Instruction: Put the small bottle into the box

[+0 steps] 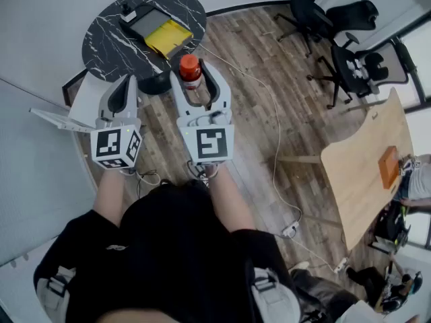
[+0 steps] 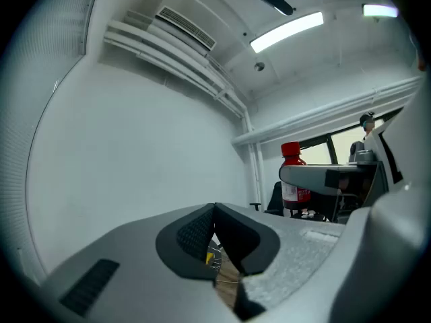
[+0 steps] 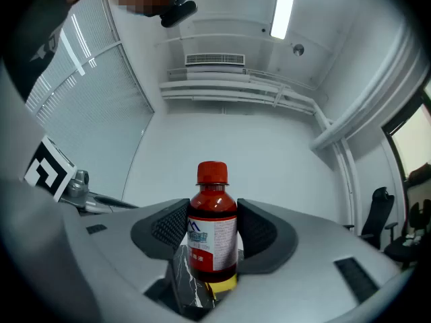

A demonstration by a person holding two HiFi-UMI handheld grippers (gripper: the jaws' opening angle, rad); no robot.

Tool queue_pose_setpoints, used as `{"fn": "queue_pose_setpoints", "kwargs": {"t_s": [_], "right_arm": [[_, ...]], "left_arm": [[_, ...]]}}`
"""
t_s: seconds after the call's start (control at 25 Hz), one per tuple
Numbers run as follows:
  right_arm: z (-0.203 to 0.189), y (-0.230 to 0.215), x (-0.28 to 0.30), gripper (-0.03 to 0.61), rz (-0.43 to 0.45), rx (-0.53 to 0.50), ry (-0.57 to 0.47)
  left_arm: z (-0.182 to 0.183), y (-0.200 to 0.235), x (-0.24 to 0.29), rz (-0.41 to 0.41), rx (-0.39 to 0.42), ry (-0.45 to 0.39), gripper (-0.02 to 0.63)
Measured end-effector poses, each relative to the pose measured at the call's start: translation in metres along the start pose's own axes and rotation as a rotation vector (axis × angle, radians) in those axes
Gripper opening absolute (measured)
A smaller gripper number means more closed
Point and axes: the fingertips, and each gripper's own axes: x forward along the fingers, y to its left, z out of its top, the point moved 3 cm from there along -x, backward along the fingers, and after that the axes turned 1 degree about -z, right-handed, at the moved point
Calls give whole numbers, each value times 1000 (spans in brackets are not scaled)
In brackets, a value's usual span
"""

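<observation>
Both jaws of the right gripper (image 1: pixel 197 81) stand fairly wide and press on the labelled body of the small bottle (image 3: pixel 213 229). It is carried upright in the air, short of the box (image 1: pixel 149 23) on the round black counter (image 1: pixel 108 42), while the left gripper (image 2: pixel 215 229) has its jaws closed tip to tip on nothing. The bottle looks rigid, full of red liquid, light but smooth-walled, so a firm mid-body hold below the shoulder should suit it better than the cap.
</observation>
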Motion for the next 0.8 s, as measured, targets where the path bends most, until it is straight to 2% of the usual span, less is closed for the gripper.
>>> {"fn": "queue_pose_setpoints", "kwargs": {"t_s": [0.52,0.8], "right_arm": [[-29,-71,-3,210,23,39,29],[-49,-105,1,210,-1,39,58]], "left_arm": [[-20,-43,46,29,4,39,0],[-36,-64,80,-18,8,66,0]]}}
